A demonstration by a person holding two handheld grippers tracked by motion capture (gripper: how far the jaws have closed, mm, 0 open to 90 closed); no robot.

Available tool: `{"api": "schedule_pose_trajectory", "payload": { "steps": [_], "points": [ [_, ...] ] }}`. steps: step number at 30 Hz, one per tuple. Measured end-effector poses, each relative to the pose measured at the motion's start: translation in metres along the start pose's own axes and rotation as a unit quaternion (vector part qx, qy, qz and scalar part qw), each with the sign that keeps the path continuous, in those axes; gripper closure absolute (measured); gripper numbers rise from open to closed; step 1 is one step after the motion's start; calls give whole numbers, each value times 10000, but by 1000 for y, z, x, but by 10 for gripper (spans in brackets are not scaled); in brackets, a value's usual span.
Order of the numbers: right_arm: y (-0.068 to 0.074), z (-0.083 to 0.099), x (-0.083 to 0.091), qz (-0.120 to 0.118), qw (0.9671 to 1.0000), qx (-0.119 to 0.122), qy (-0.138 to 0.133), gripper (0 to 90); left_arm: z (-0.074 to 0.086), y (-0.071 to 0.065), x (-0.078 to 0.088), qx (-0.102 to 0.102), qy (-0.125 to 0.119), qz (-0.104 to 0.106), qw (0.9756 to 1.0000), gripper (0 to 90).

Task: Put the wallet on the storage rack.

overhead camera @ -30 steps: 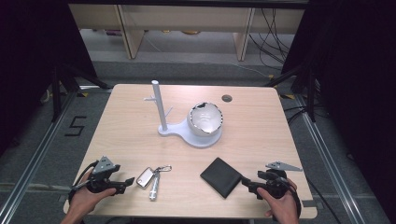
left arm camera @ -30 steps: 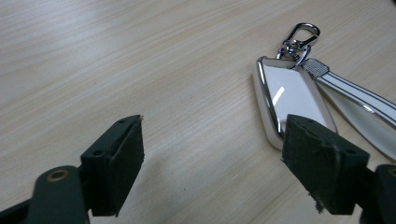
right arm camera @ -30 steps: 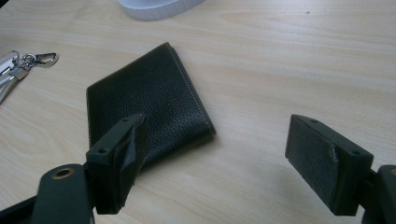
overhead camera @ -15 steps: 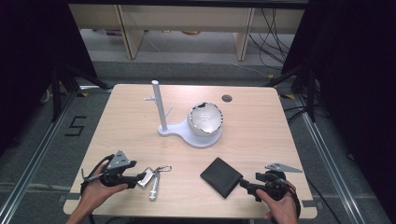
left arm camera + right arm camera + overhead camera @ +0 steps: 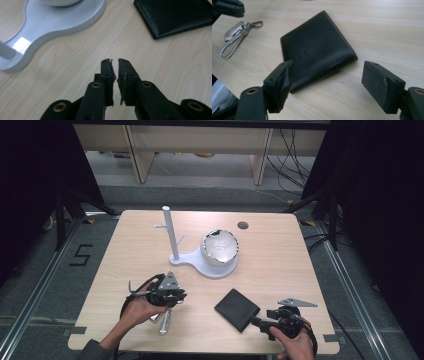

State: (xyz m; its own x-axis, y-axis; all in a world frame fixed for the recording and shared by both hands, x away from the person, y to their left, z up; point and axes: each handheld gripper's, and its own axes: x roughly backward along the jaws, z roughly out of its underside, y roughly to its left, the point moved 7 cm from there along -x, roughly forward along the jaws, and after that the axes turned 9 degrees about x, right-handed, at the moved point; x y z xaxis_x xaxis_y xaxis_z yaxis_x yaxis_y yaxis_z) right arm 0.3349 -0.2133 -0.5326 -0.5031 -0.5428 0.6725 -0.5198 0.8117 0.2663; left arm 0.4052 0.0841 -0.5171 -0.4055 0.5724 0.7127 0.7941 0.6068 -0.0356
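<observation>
Right hand-held gripper (image 5: 325, 82): its two black jaws rise from the bottom of the view and stand wide apart, having just closed slightly; the pads press on nothing. Black leather wallet (image 5: 317, 50) lies flat and closed on the light wood counter (image 5: 387, 30), turned at an angle, one corner pointing away from the camera. Its near corner lies just ahead of the left jaw; the right jaw stands clear of it over bare wood. Key fob (image 5: 233, 31) with metal clasp and grey loop strap lies well apart from the wallet, near the counter's edge. Above it, part of the other hand-held gripper (image 5: 228, 7), dark, state not readable.
</observation>
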Motion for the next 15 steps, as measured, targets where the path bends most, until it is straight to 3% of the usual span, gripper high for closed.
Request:
{"api": "schedule_pose_trajectory", "payload": {
  "steps": [6, 7, 9, 10, 11, 13, 15],
  "points": [
    [3, 2, -1, -89, 9999, 13, 52, 265, -14, -11, -19, -76, 109, 230, 9996, 885],
    [8, 3, -2, -179, 9997, -160, 65, 265, -16, -14, -22, -121, 151, 268, 9995, 892],
    [8, 3, -2, -163, 9997, -163, 101, 265, -20, -17, -26, -138, 164, 313, 9993, 892],
    [7, 4, -2, -76, 9997, -144, 157, 265, -22, -19, -27, -147, 184, 344, 9991, 893],
    [5, 4, -2, -93, 9999, 46, 102, 265, -24, -21, -29, -190, 234, 376, 9988, 894],
    [9, 6, -3, -138, 9996, -129, 196, 266, -28, -24, -34, -243, 298, 420, 9984, 895],
    [9, 6, -4, -146, 9996, -131, 197, 266, -31, -25, -41, -263, 348, 442, 9981, 895]
  ]
}}
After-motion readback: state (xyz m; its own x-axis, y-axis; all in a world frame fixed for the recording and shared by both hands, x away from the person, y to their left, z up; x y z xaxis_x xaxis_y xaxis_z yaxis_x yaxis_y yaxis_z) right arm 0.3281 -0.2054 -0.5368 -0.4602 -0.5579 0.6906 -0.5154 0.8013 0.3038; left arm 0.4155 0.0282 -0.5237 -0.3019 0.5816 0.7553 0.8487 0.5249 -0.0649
